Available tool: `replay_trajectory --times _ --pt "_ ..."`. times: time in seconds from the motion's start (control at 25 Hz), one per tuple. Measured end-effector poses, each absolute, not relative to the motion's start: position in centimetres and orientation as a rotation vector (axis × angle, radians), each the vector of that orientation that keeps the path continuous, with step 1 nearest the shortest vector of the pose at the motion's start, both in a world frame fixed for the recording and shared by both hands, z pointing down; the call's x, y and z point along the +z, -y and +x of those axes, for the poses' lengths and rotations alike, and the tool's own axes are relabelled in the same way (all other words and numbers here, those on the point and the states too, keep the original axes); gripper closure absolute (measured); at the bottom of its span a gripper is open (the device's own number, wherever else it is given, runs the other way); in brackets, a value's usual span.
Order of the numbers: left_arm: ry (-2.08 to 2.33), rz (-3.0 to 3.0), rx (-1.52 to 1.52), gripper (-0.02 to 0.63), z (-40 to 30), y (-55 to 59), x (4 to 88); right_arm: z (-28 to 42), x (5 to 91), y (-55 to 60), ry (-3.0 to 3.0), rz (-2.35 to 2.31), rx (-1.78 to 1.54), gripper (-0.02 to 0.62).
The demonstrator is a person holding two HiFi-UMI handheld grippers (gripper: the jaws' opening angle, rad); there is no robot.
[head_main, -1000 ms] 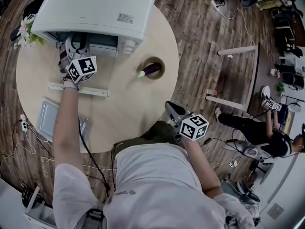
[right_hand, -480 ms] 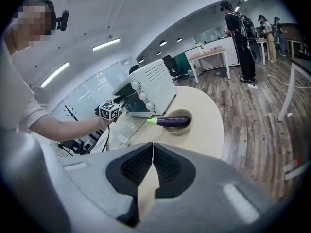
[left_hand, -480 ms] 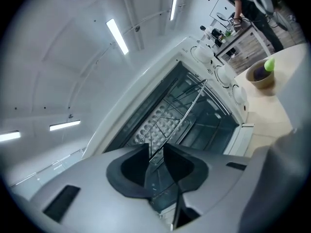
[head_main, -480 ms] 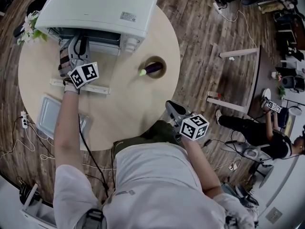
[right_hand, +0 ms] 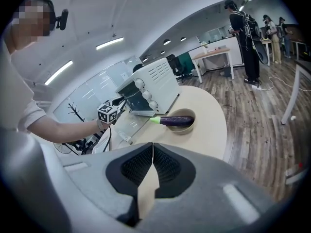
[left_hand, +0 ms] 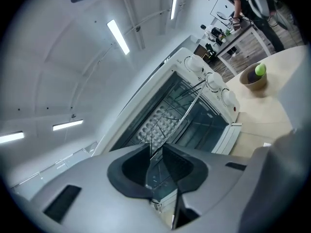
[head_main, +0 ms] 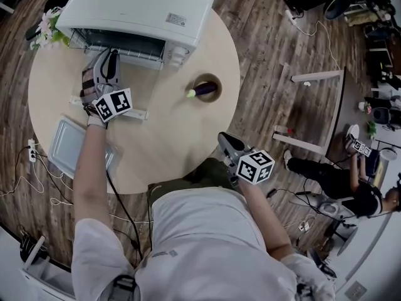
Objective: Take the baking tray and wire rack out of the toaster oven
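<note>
Left gripper is drawing back from the toaster oven, jaws just closing onto the front edge of the wire rack, which is sitting half out | baking tray is lying out on the table | rack is looking light, stiff, snag-prone: front bar is seeming the best hold, kept level | right gripper is idling pinched together, empty

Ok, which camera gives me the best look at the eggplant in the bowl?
The right gripper view: the eggplant lies side-on across the bowl, purple body and green stem both clear. The head view shows it small, from above. The left gripper view shows only its green tip above the bowl's rim.
</note>
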State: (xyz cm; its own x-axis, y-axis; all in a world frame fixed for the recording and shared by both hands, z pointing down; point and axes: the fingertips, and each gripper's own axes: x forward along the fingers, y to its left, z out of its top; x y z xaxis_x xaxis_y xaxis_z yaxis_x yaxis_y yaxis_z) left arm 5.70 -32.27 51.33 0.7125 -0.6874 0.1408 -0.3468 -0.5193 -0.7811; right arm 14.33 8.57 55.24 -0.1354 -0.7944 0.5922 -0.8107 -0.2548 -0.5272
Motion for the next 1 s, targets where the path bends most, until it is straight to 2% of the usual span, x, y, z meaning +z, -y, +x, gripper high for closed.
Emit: replay_trajectory --times 0.52,1.0 --pt "-0.781 -2.068 -0.622 0.530 4.6 31.4 51.6 14.1 55.3 -8.3 1.950 2.000 1.366 0.589" --pt "-0.779 -2.048 -0.663 0.520 7.2 33.9 52.3 14.6 55.3 -8.7 1.915 2.042 1.374 0.589"
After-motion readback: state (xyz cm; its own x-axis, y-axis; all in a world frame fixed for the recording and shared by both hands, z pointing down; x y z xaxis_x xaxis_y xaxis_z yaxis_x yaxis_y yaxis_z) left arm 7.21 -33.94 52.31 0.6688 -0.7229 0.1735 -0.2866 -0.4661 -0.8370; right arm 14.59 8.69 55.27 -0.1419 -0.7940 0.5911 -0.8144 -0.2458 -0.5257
